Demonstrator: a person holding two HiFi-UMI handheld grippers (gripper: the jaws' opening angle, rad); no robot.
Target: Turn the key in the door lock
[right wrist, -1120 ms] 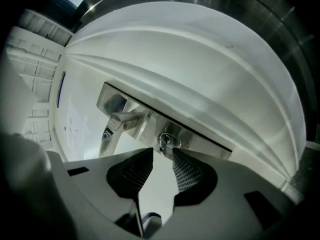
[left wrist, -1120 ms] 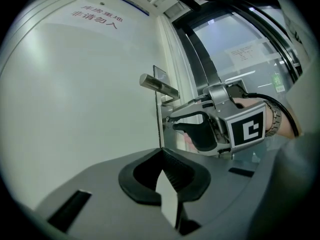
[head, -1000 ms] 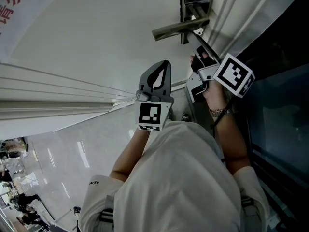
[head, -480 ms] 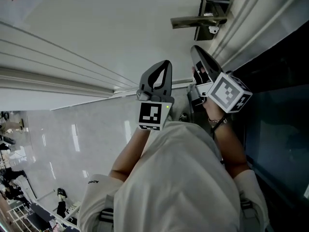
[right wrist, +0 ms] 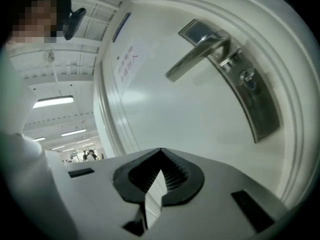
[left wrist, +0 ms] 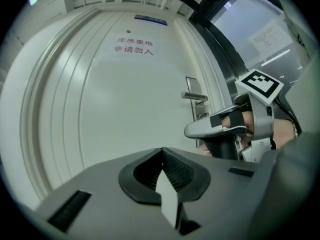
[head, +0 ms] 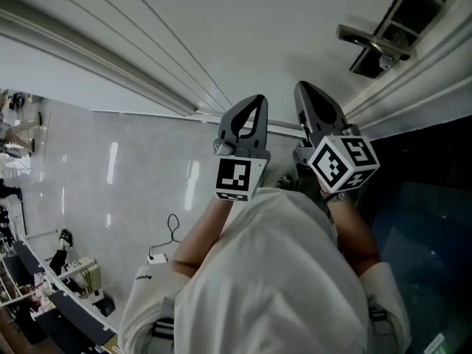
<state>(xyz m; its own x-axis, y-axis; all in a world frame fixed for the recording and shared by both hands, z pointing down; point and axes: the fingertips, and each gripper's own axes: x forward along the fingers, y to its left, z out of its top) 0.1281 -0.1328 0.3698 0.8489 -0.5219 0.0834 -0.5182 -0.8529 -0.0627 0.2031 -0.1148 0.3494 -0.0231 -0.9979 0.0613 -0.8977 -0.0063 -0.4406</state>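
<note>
The white door carries a metal lever handle (head: 372, 43) on a dark lock plate (head: 402, 17), at the head view's top right. A small pale stub (head: 383, 63) under the lever is at the lock; I cannot tell whether it is the key. In the right gripper view the handle (right wrist: 200, 54) and the lock cylinder (right wrist: 245, 77) lie ahead, well off the tips. My right gripper (head: 306, 87) is shut and empty; its jaws have just been closing on nothing. My left gripper (head: 256, 100) beside it is shut and empty too, facing the plain door (left wrist: 125, 99).
A dark glass panel (head: 428, 198) stands to the door's right. Ribbed door-frame mouldings (head: 110, 57) run across the upper left. Pale floor tiles (head: 110, 190) with a white cable (head: 166, 242) lie at the left. A printed sign (left wrist: 133, 45) is on the door.
Both grippers have drawn back from the door. The right gripper left the lock, rolled and closed its jaws. The handle has slid toward the head view's top right.
</note>
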